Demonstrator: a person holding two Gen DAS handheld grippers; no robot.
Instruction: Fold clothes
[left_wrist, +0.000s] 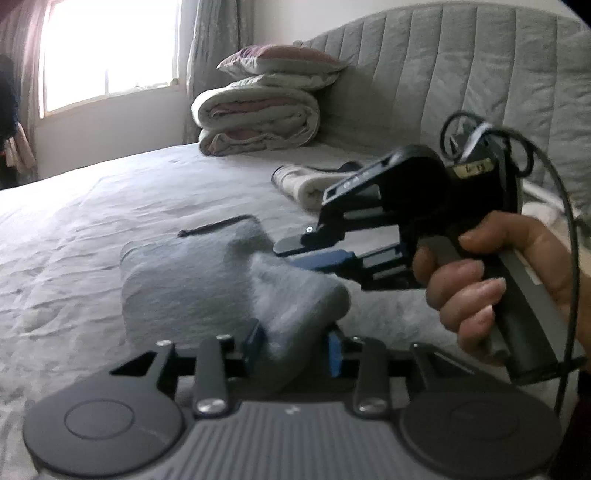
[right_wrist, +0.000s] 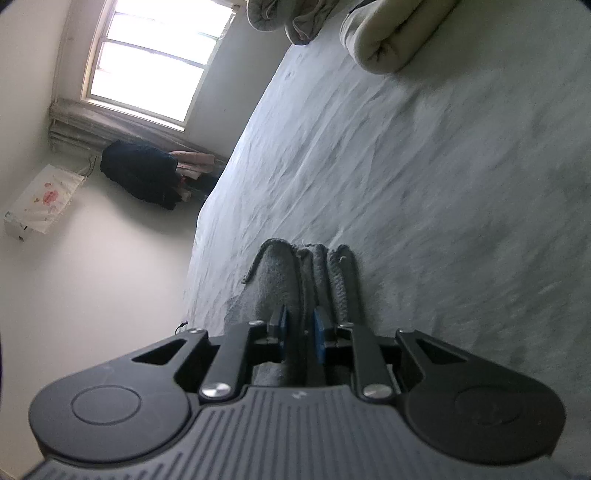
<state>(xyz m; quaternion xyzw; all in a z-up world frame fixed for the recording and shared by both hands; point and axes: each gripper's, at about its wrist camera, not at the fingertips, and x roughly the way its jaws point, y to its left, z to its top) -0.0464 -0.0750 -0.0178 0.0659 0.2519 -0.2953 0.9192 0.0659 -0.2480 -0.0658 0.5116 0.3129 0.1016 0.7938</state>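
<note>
The wide bed under a wrinkled pale grey quilted cover (left_wrist: 92, 229) fills both views. Only the left wrist view shows the grey channel-padded headboard (left_wrist: 461, 74), the stack of folded cream-and-pink duvets topped by a pillow (left_wrist: 258, 110) and the person's right hand (left_wrist: 480, 280) gripping the right gripper (left_wrist: 314, 254). Only the right wrist view shows the white floral-printed box (right_wrist: 40, 199) by the wall. The fuzzy grey folded garment (left_wrist: 207, 280) lies on the cover. The left gripper (left_wrist: 295, 347) pinches a thick fold of it; the right gripper's blue pads (right_wrist: 319, 339) clamp its stacked edges.
</note>
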